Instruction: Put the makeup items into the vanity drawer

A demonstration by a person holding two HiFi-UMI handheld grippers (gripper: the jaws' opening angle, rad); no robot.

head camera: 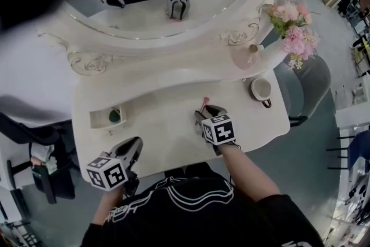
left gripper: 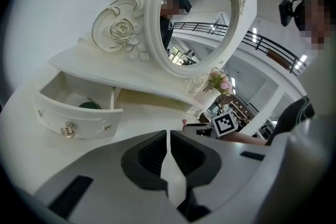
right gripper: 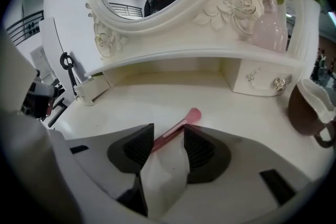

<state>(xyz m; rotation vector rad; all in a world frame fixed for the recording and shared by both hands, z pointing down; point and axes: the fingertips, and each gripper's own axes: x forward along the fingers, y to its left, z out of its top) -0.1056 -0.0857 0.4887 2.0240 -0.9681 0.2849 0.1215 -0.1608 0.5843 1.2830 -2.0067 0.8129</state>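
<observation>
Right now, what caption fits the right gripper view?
Open fingers straddle a pink makeup brush lying on the white vanity top.

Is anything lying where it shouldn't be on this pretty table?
Yes: a pink makeup brush lies slantwise on the tabletop, outside the open drawer, between the right gripper's open jaws.

The head view looks steeply down at the vanity top; both gripper views sit low, facing its mirror.

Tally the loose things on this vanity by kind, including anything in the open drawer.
Pink brush: 1
Green item in the open drawer: 1
Cup: 1
Vase of flowers: 1
Total: 4
</observation>
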